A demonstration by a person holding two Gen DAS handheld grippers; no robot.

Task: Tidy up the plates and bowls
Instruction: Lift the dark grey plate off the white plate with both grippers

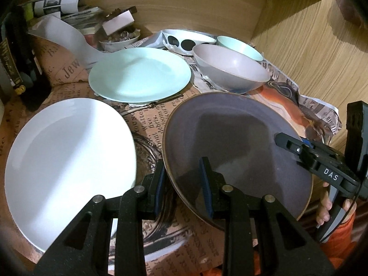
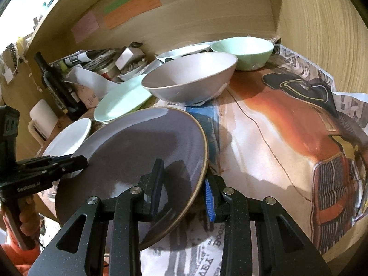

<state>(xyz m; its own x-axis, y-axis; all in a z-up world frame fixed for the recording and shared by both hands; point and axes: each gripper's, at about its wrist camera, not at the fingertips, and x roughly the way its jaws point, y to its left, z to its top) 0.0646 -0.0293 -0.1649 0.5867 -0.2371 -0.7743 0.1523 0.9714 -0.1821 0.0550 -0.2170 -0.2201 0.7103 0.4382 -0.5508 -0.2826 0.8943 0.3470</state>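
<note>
Both claws, left claw (image 1: 184, 179) and right claw (image 2: 184, 181), straddle opposite rims of the grey plate (image 1: 230, 138), jaws not visibly clamped, apparently sharing its weight to lift it.

Grey plate (image 1: 230, 138) tilted, white plate (image 1: 69, 156) — flat

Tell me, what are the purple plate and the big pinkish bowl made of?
The purple plate looks like glazed ceramic: a smooth satin face with soft reflections and a thin brown rim. The pinkish bowl looks like matte-glazed ceramic too, dull with faint shine, though melamine can't be ruled out.
</note>
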